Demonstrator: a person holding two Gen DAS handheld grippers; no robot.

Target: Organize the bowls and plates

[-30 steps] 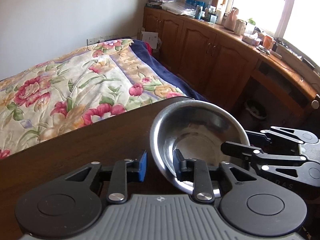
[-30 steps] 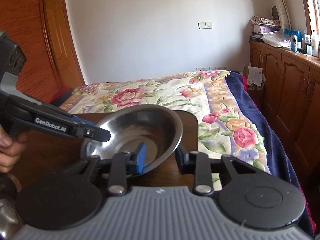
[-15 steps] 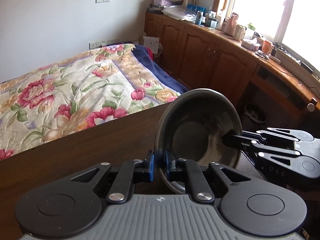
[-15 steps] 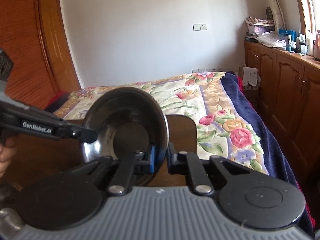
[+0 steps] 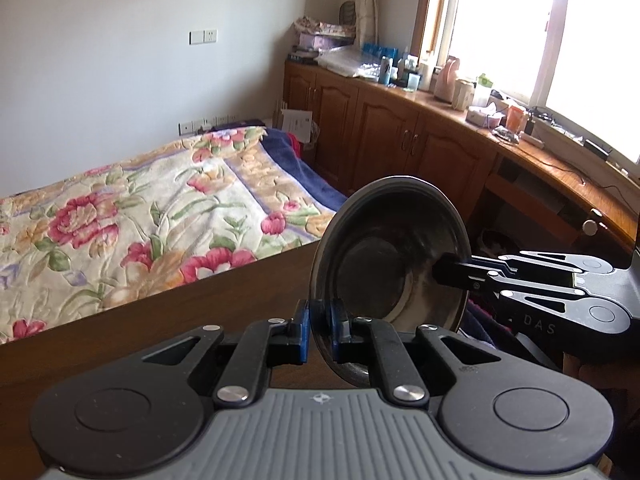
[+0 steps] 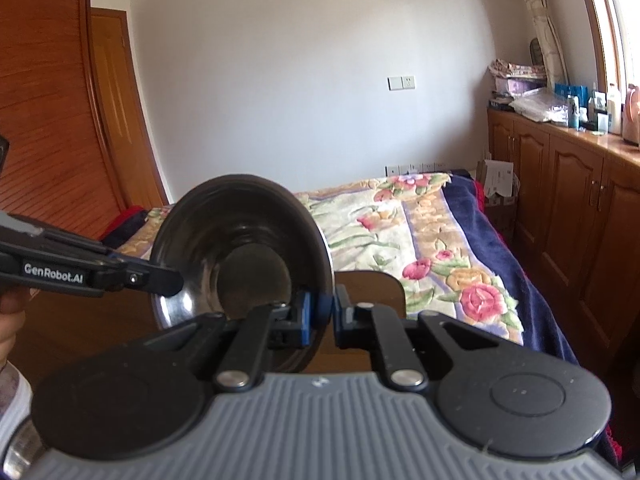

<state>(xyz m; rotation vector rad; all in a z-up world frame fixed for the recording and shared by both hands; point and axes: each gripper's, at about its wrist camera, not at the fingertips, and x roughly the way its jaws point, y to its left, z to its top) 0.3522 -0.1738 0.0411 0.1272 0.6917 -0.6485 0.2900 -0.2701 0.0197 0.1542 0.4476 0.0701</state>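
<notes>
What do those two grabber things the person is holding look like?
Both are black, with round black discs, silver rivets and a grey ribbed body. The left gripper and the right gripper have blue pads inside their fingers. White lettering on the left one's side reads GenRobot.AI. A white sleeve edge shows.

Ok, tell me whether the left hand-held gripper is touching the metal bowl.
Touching. In the left wrist view the left hand-held gripper has its blue pads closed on the rim of the metal bowl, one on each side, with no gap visible.

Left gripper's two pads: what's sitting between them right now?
The metal bowl's rim, pinched edge-on by the left gripper, seen in the left wrist view. The right gripper clamps the opposite rim.
</notes>
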